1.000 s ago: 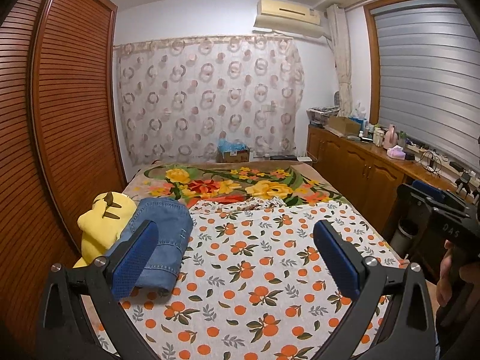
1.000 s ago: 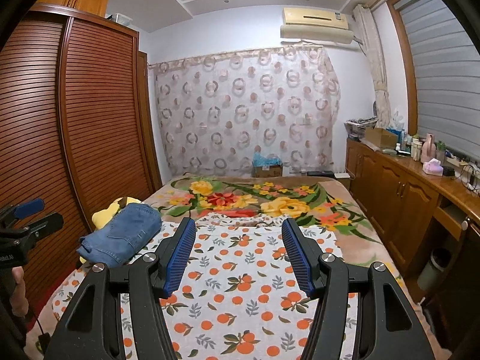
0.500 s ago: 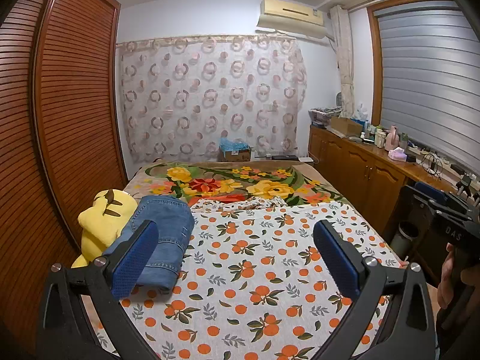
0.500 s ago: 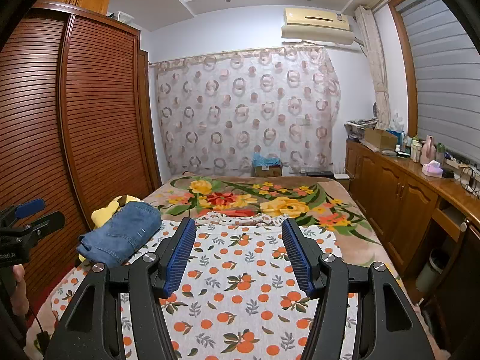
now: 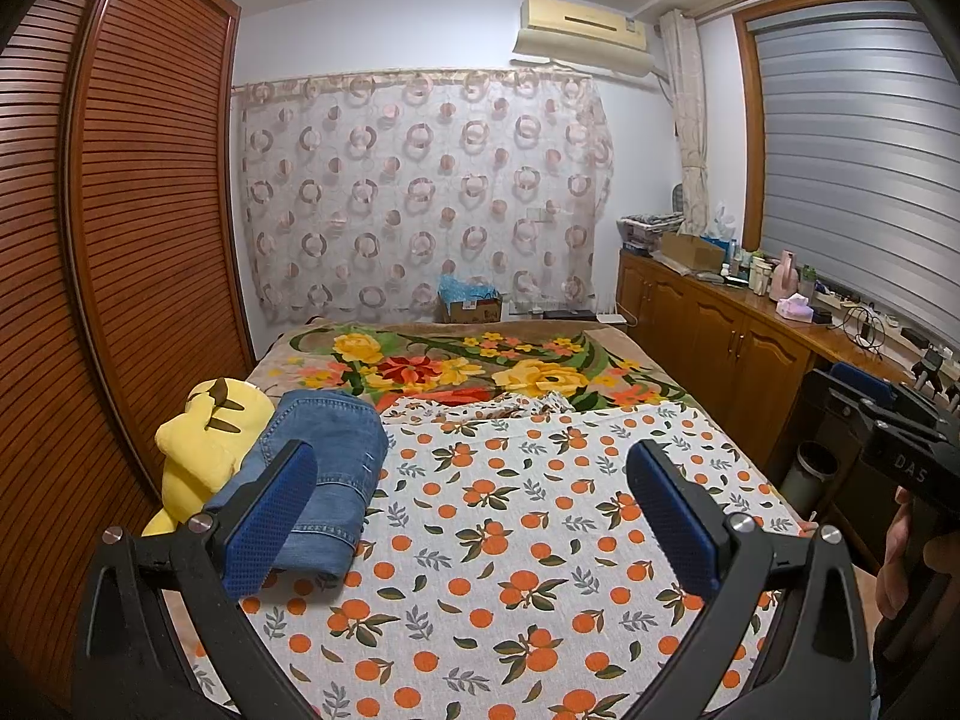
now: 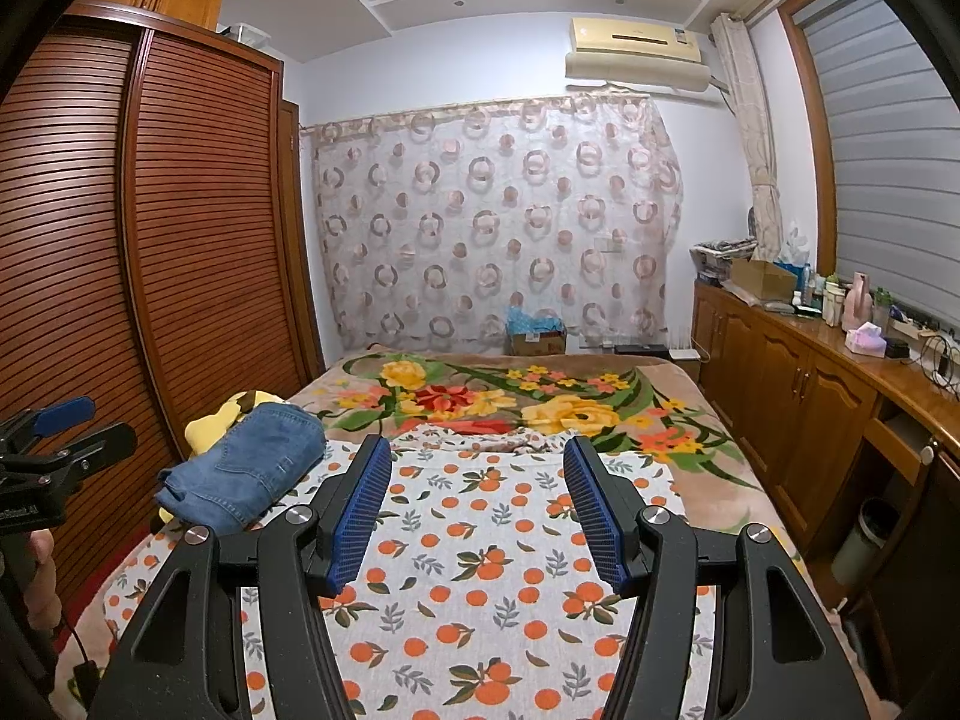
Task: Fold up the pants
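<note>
Folded blue jeans (image 5: 324,474) lie on the left side of the bed, partly resting on a yellow plush toy (image 5: 204,438). They also show in the right wrist view (image 6: 246,468). My left gripper (image 5: 474,516) is open and empty, held above the orange-print sheet (image 5: 498,540), its left finger overlapping the jeans in view. My right gripper (image 6: 477,510) is open and empty above the same sheet (image 6: 474,588), to the right of the jeans. Each gripper shows at the edge of the other's view, the right one (image 5: 882,420) and the left one (image 6: 54,438).
A floral blanket (image 5: 468,366) covers the far half of the bed. A slatted wooden wardrobe (image 5: 120,240) stands close on the left. A wooden cabinet (image 6: 810,384) with bottles and boxes runs along the right. A small bin (image 6: 870,534) stands beside it.
Both grippers stay open and almost still; the views shift only slightly. The jeans have not moved.
</note>
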Action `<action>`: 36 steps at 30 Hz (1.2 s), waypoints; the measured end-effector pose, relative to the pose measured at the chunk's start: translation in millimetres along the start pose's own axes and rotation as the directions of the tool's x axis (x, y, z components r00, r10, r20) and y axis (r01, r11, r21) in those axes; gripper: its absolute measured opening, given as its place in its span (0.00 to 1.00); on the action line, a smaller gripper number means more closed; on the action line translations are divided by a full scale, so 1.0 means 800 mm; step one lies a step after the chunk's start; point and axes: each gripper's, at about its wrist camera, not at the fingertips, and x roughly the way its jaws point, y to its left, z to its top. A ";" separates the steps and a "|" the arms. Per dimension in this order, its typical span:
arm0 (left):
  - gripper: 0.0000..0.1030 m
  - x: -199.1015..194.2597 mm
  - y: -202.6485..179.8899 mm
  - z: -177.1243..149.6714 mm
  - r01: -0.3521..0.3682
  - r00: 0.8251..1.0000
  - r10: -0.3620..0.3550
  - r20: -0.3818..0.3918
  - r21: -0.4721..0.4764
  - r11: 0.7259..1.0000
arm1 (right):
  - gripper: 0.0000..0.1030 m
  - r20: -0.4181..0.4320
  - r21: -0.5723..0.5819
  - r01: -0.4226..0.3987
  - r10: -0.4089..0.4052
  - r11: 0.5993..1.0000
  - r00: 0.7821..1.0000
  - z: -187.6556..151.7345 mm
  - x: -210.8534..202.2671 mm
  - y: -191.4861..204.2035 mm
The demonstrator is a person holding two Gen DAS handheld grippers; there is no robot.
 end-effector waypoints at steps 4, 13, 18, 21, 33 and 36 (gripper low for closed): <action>1.00 -0.001 0.000 0.000 0.001 1.000 -0.001 0.000 0.000 1.000 | 0.60 0.002 -0.002 -0.003 0.003 1.000 1.000 -0.001 0.000 -0.001; 1.00 -0.001 0.000 0.000 0.001 1.000 -0.001 0.000 -0.001 1.000 | 0.60 0.004 -0.002 -0.006 0.006 1.000 1.000 -0.001 0.002 -0.004; 1.00 -0.002 0.000 -0.001 0.001 1.000 -0.001 -0.001 0.001 1.000 | 0.60 0.008 -0.003 -0.006 0.006 1.000 1.000 -0.002 0.002 -0.004; 1.00 -0.002 0.000 -0.001 0.001 1.000 -0.001 0.000 0.000 1.000 | 0.60 0.009 -0.003 -0.007 0.007 1.000 1.000 -0.003 0.002 -0.004; 1.00 -0.002 0.000 -0.001 0.002 1.000 -0.002 -0.001 0.001 1.000 | 0.60 0.009 -0.002 -0.007 0.007 1.000 1.000 -0.004 0.002 -0.004; 1.00 -0.001 0.000 0.000 0.001 1.000 -0.001 -0.001 0.000 1.000 | 0.60 0.010 -0.003 -0.007 0.007 1.000 1.000 -0.003 0.002 -0.004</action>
